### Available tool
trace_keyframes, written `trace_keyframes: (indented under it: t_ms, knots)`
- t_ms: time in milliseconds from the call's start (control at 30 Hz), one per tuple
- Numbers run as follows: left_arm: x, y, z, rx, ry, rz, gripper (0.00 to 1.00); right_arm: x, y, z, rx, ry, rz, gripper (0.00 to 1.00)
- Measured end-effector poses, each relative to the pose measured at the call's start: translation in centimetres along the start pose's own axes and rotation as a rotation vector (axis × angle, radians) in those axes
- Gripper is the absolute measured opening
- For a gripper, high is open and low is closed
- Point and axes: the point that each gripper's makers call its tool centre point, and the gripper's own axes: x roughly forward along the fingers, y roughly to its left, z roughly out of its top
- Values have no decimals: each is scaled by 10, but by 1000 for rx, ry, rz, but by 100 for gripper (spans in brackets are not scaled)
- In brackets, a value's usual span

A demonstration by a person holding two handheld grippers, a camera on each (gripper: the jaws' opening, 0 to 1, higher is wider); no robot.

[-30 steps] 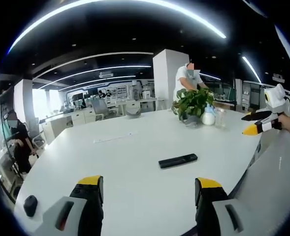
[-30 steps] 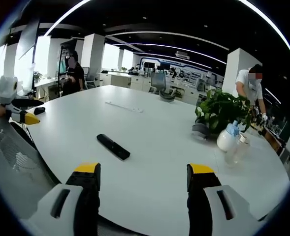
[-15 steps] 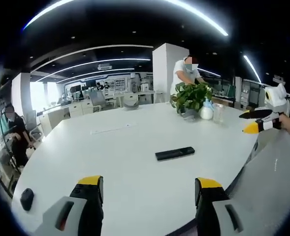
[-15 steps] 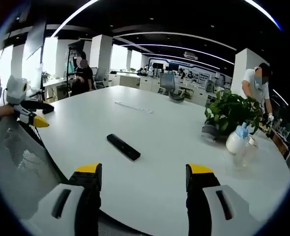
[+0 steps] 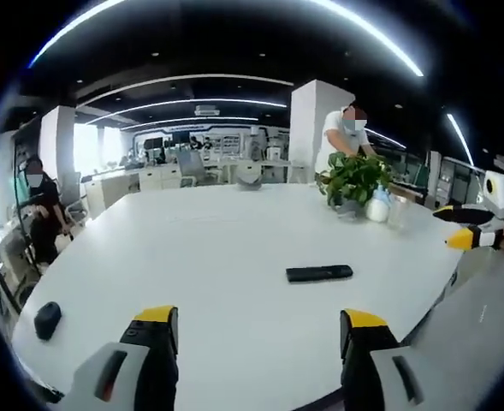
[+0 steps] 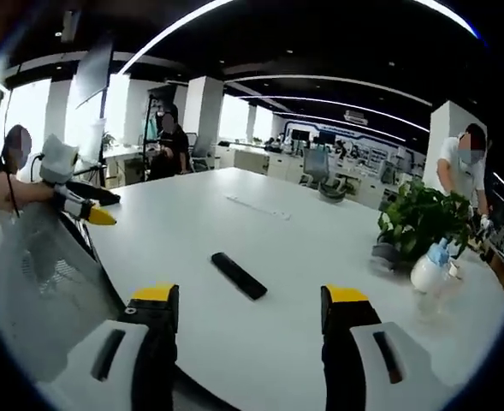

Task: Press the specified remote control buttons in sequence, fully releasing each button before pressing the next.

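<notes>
A: The big white table [image 5: 192, 257] in the office held a black remote [image 5: 319, 273] lying flat, well ahead of both grippers.

B: Yes. The left gripper [image 5: 256, 330] and right gripper [image 6: 249, 312] were spread apart, holding nothing, probably not reaching yet.

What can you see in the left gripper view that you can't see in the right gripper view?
Left gripper view: a small dark object lies near the table's edge, and the right gripper comes in from the side.

Right gripper view: a pale strip lies farther along the table, and the left gripper comes in from the side.

Both: the black remote control lying flat on the white table, untouched, plus the potted plant, a white spray bottle and people in the office behind.
</notes>
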Motion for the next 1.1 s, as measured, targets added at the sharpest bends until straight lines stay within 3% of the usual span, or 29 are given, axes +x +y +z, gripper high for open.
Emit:
trace_keyframes:
  t_ms: [167,233,267,400,500,667,733,800,900,1100]
  knots:
    - [-1,-8,7,-20,-25,-33,82,-2,-10,-1,14,-2,-62,72]
    - [2,-17,4,-25,7,-75,82,-3,-16,-5,18,18,-89,71]
    - [3,-22,-2,-11,46,-104,83,-2,-17,-7,22,32,-95,72]
    - [6,-30,0,55,58,-139,88,-4,-25,-9,31,41,-136,71]
    - [9,-35,4,144,73,-202,90,-5,-29,-9,35,38,-157,70]
    - [20,-39,8,238,130,-263,91,-9,-38,-8,185,-7,-156,69]
    - [26,-43,11,294,146,-290,91,-12,-42,-3,238,-57,-155,69]
    - [35,-48,16,295,154,-304,92,-16,-46,1,270,-94,-162,68]
    - [44,-56,19,282,173,-329,92,-16,-46,-1,270,-84,-170,67]
    - [56,-64,17,350,197,-365,93,-14,-45,-7,250,-49,-178,67]
